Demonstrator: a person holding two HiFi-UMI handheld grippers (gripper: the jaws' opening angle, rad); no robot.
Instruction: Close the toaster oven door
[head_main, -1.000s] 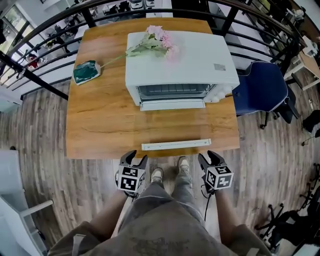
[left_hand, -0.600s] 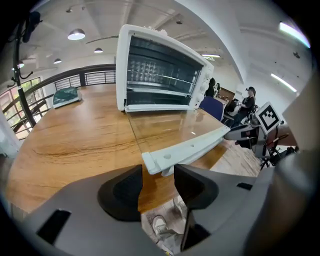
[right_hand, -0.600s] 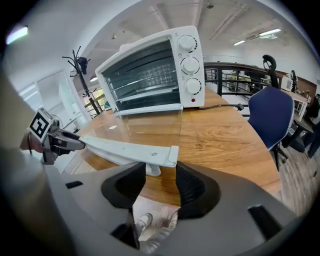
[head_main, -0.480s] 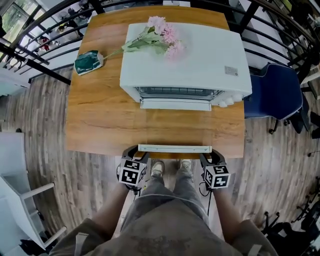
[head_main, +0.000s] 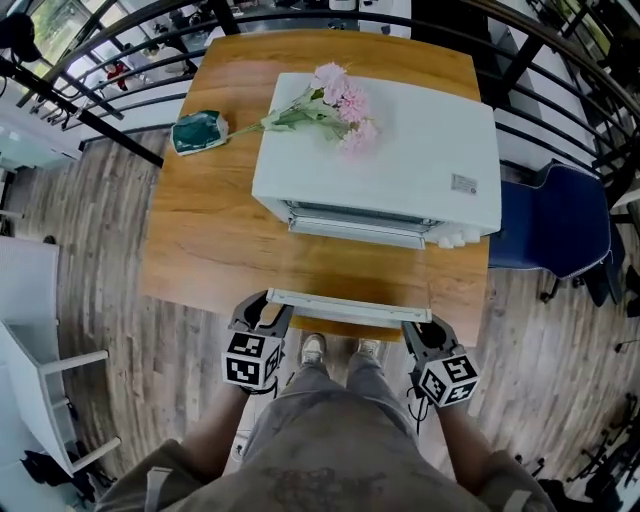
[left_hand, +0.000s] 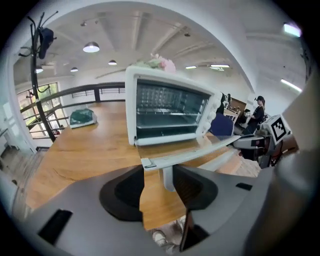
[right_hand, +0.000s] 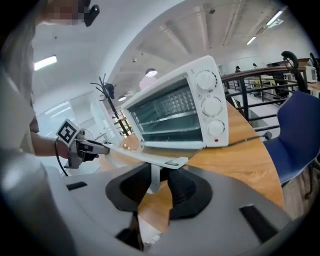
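Door handle (head_main: 345, 308): crosswise, ends inside closing, not-yet-clamped jaws of left gripper (head_main: 265, 312) and right gripper (head_main: 426, 335); toaster oven (head_main: 400, 170) straight ahead.

Door handle (left_hand: 168, 179) between closing jaws of left gripper (left_hand: 159, 176); toaster oven (left_hand: 170, 112) open.

toaster oven (head_main: 400, 160): white | flowers (head_main: 345, 100): pink | pouch (head_main: 200, 132): seemingly teal | table (head_main: 210, 230): wood-grain

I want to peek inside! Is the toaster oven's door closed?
No, the door is folded down flat in front of the toaster oven, so you can see right inside.
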